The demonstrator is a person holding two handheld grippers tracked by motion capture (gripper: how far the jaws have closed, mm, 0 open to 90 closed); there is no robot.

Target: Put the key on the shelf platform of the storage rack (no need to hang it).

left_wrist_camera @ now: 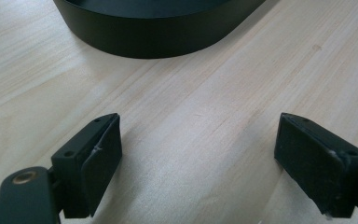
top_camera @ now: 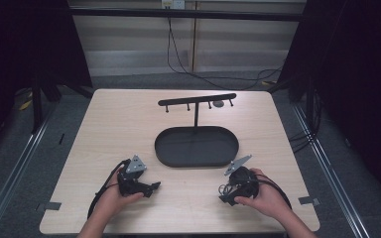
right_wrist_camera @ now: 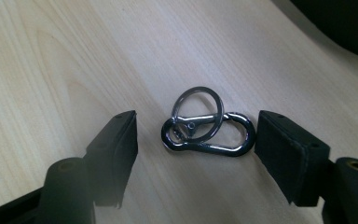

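Metal clip (right_wrist_camera: 208,133) with ring (right_wrist_camera: 199,113) lies flat between the right gripper (right_wrist_camera: 196,142) jaws, wide open, untouched. Left gripper (left_wrist_camera: 198,158) wide open, empty, tray (left_wrist_camera: 158,28) beyond its jaws.

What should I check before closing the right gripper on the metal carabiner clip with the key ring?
1. Right gripper open: ok, jaws stand wide apart.
2. Dark metal carabiner clip with its silver key ring between the jaws: ok, flat on the light wooden table, nearer one jaw.
3. Pads clear of the clip: ok, no contact yet.
4. Left gripper empty and open: ok.
5. Black oval tray clear: ok, nothing lies in it.
6. Free peg on the black T-shaped hook stand: cannot tell, a small pale shape near one peg.
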